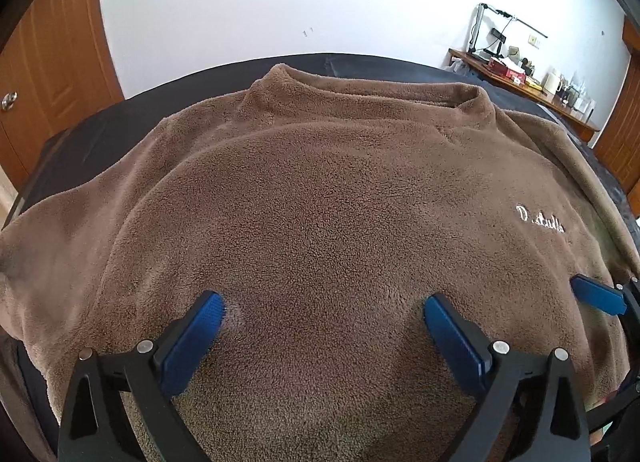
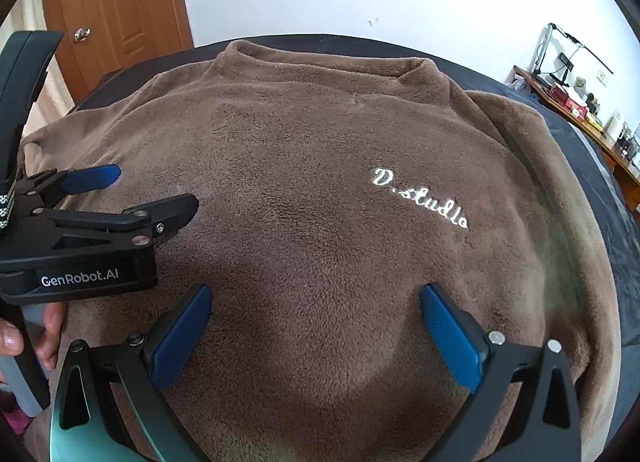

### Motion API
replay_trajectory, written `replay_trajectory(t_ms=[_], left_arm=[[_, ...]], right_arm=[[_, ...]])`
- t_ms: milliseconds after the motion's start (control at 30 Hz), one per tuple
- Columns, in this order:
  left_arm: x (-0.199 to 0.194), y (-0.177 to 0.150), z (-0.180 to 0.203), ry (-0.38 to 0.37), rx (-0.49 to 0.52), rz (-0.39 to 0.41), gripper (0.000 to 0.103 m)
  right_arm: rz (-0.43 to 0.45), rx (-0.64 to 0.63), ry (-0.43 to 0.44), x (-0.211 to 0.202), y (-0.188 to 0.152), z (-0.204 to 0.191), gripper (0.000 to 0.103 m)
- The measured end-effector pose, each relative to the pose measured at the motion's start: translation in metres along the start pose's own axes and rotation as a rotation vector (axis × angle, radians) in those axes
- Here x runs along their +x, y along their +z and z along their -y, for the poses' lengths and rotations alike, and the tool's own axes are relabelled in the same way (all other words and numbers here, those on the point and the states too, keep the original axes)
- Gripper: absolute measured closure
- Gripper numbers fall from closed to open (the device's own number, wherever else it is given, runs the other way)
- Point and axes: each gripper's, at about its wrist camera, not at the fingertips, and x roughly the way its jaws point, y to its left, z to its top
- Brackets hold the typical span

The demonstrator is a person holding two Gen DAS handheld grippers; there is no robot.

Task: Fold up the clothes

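That brown fleece sweater (image 1: 320, 201) looks thick, floppy, grippy (not slippery), so both hand-held grippers, left (image 1: 324, 326) and right (image 2: 316, 322), hovering spread apart below its "D.studio" logo (image 2: 420, 197), should pinch the hem.

Dark bed (image 1: 100, 117) w/ brown fleece sweater (image 1: 320, 201) flat on top.

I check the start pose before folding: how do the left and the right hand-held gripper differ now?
The left hand-held gripper hovers over plain fleece of the brown sweater; the right hand-held gripper hovers nearer the white lettering. The left points at the chest middle, the right further right. Both are open and hold nothing.
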Motion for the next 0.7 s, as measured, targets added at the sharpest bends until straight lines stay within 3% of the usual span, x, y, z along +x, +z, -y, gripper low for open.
replay_trajectory(t_ms=[133,267,333,400,467,700], left_arm=[[-0.001,0.000,-0.001,-0.005,-0.003,0.001,0.001],[-0.001,0.000,-0.001,-0.006,-0.004,0.001,0.001],[-0.001,0.001,-0.001,-0.006,-0.004,0.001,0.001],[-0.001,0.001,-0.002,-0.007,-0.004,0.001,0.001],[-0.001,0.001,-0.002,-0.007,-0.004,0.001,0.001],[-0.001,0.001,-0.004,-0.012,-0.006,0.002,0.001]], right_arm=[[0.009,0.012,0.015,-0.013,-0.005,0.005,0.001],[0.136,0.017,-0.022,-0.073,-0.025,0.029,0.009],[0.178,0.023,-0.060,-0.100,-0.039,0.044,0.016],[0.195,0.053,-0.101,-0.123,-0.058,0.066,0.030],[0.191,0.098,-0.141,-0.139,-0.077,0.086,0.033],[0.132,0.096,-0.210,-0.134,-0.114,0.097,0.046]])
